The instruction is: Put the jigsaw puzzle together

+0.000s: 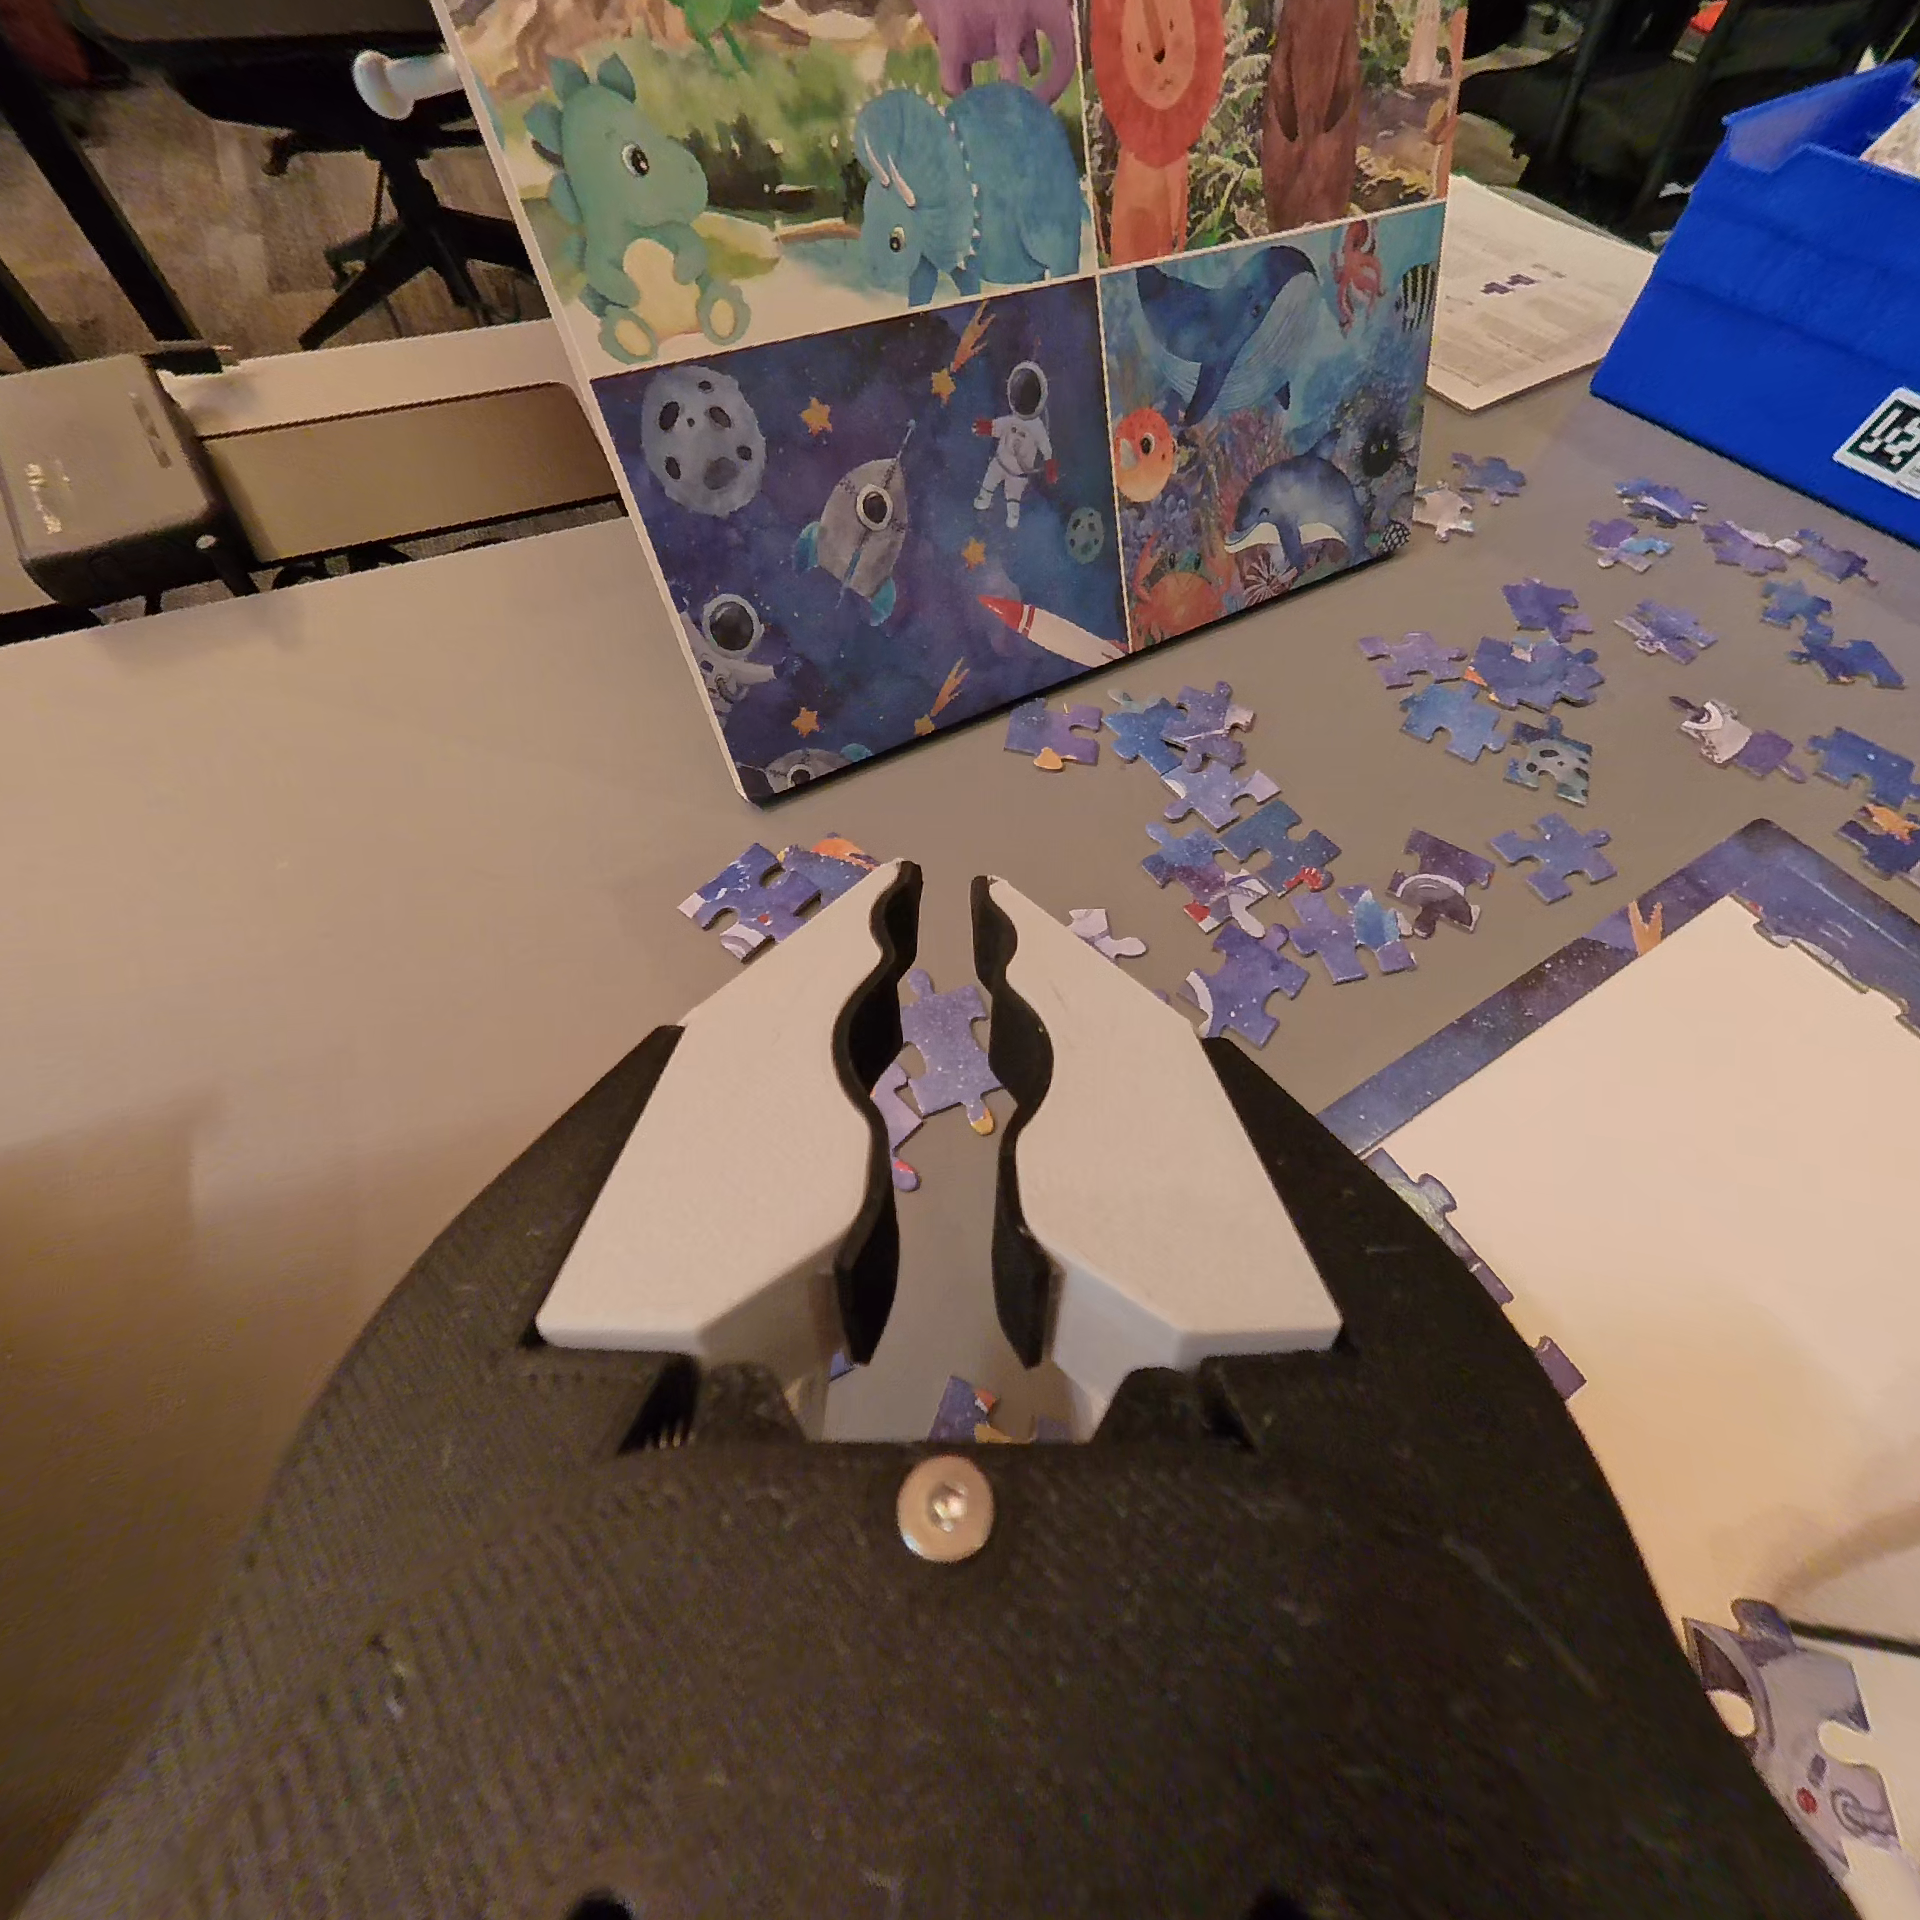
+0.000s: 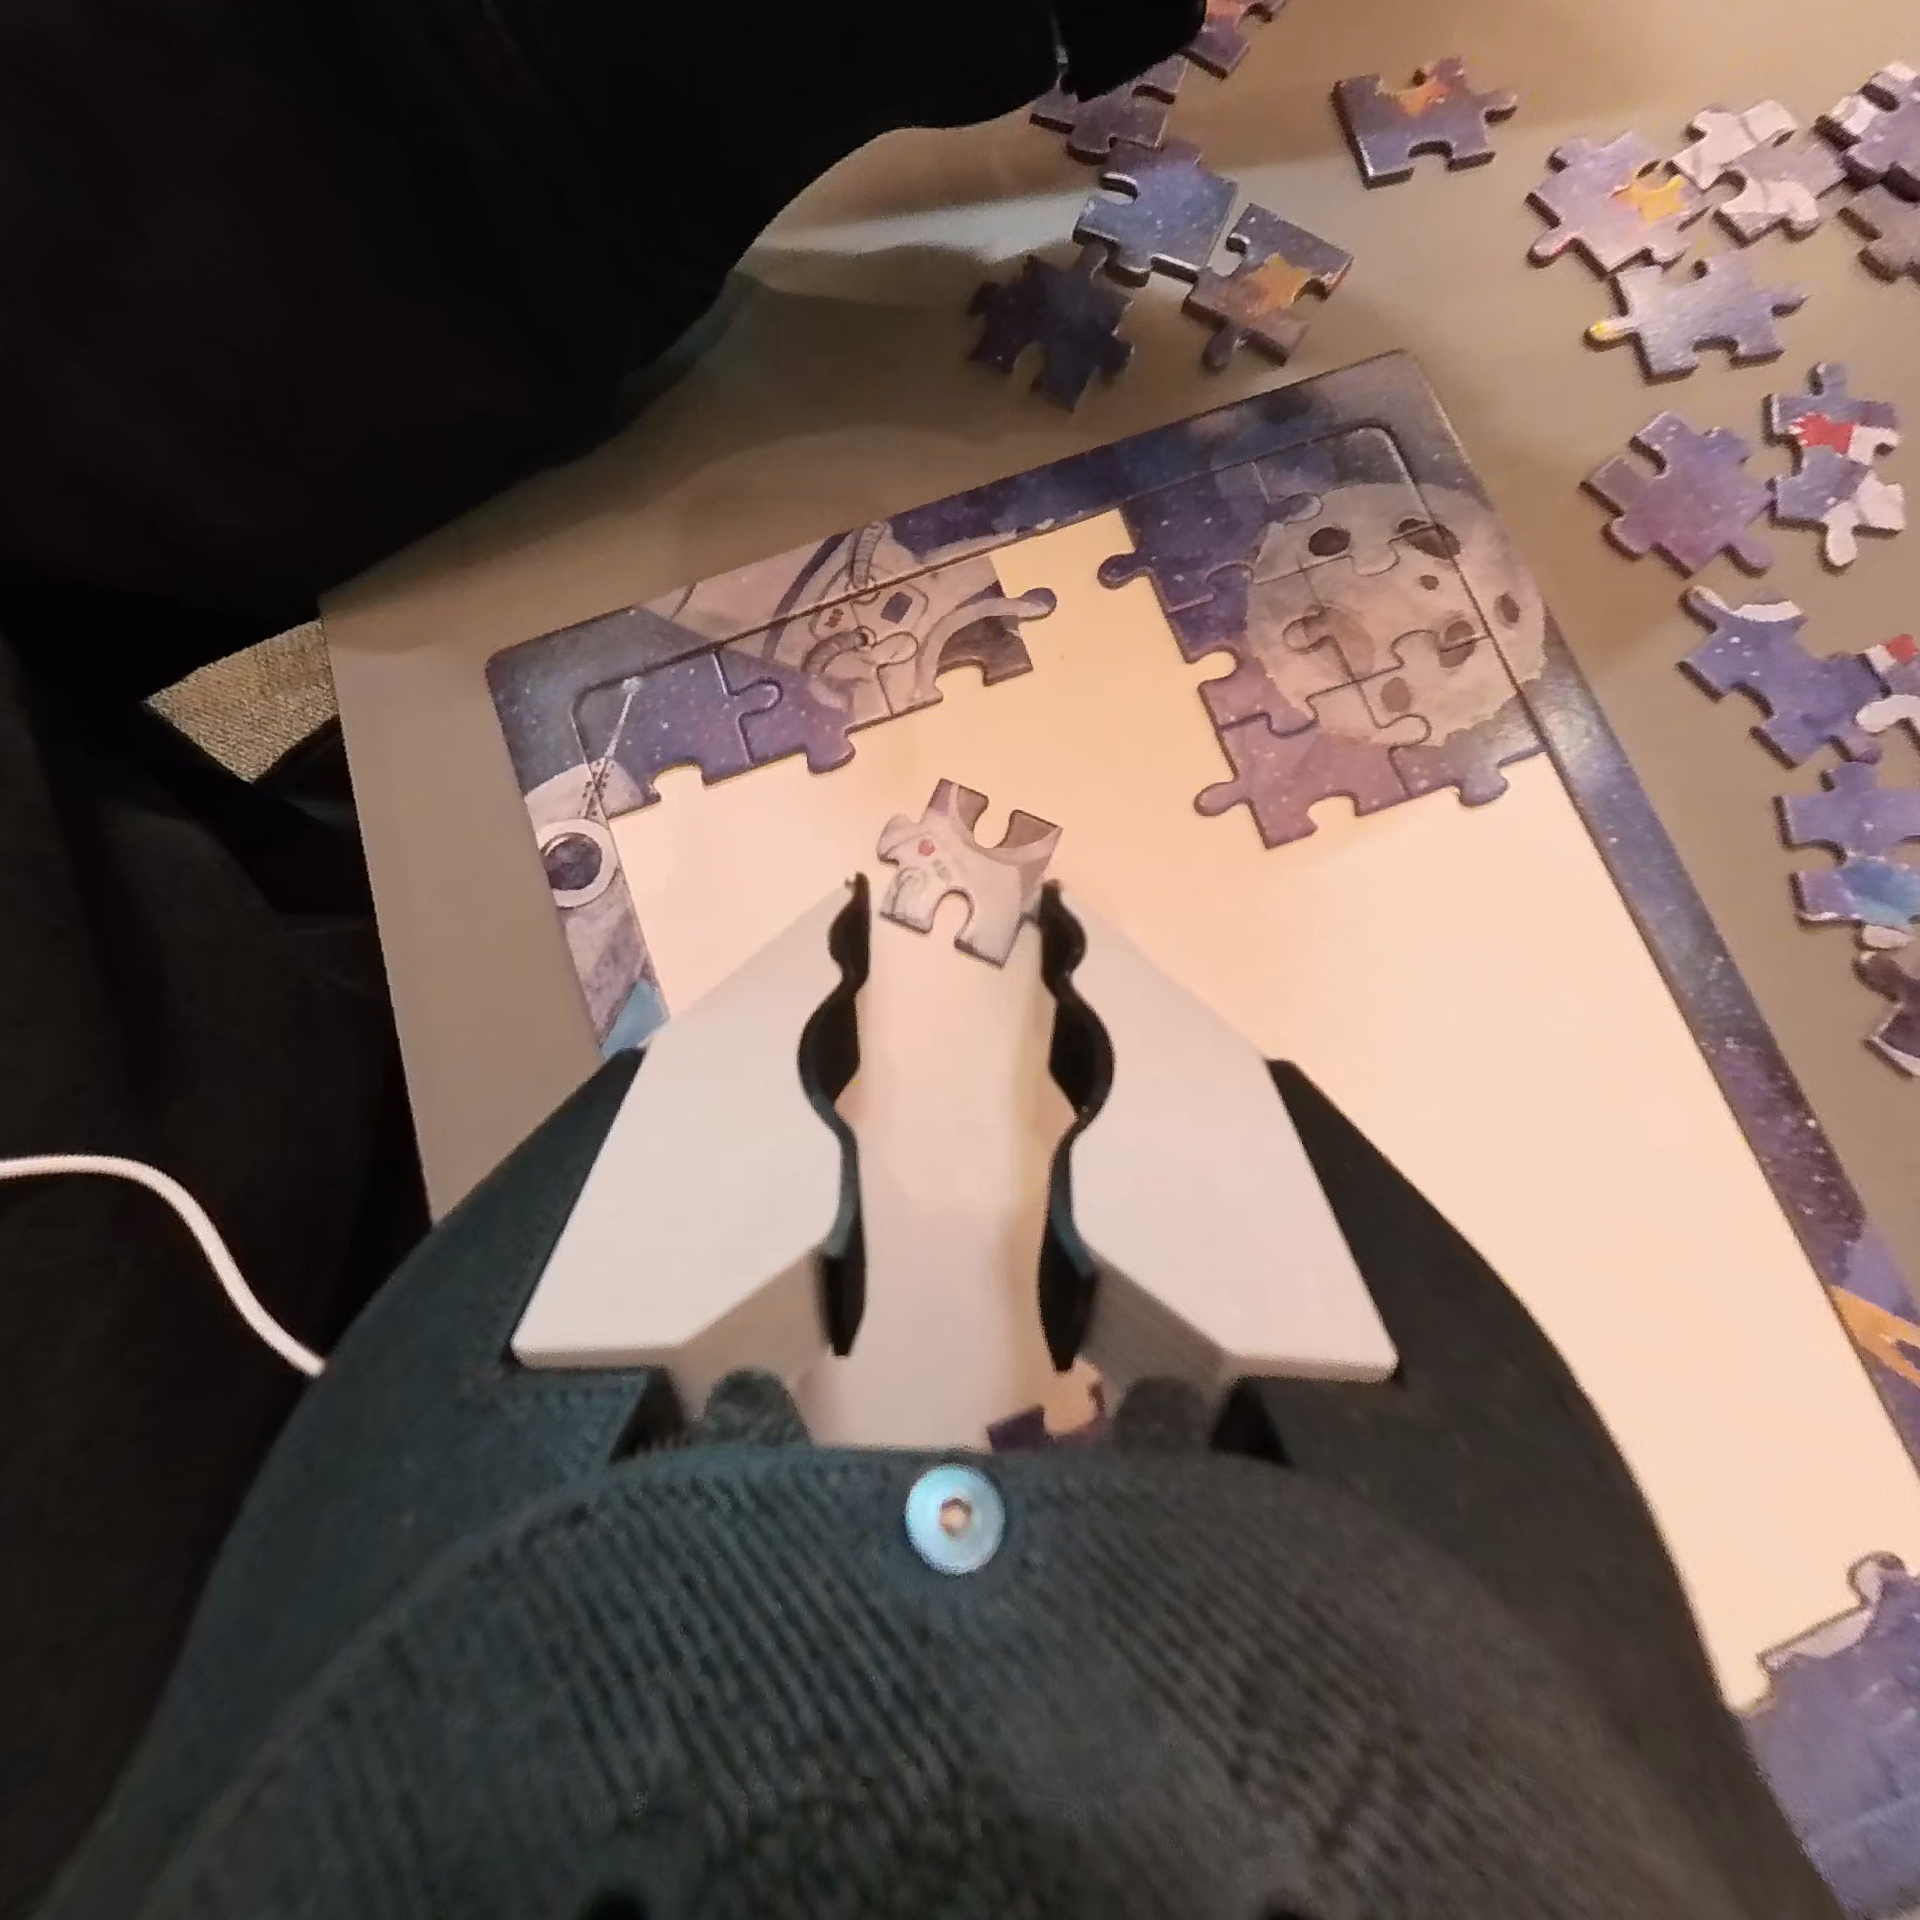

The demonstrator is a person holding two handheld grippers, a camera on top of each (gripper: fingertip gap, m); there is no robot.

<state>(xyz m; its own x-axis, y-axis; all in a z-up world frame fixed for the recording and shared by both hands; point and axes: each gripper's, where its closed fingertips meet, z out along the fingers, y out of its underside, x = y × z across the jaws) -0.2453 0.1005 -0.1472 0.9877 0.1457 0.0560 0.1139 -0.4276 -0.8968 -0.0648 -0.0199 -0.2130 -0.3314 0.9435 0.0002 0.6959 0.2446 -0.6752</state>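
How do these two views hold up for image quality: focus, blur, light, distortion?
Left wrist view: sharp, warm dim light, box leaning from wide-angle bending, loose pieces crisp. Right wrist view: softer, motion smear on gripper and pieces at right; left side black shadow; white tray bright but not blown out.

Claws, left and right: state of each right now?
Left claw: narrowly open, holding nothing, above loose blue-purple cardboard puzzle pieces.
Right claw: open around a grey-white astronaut-print puzzle piece; grip cannot be told.

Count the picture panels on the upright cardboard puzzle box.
4 showing: dinosaur panel upper left, lion panel upper right, space panel lower left, sea panel lower right. Any higher panels are cropped out.
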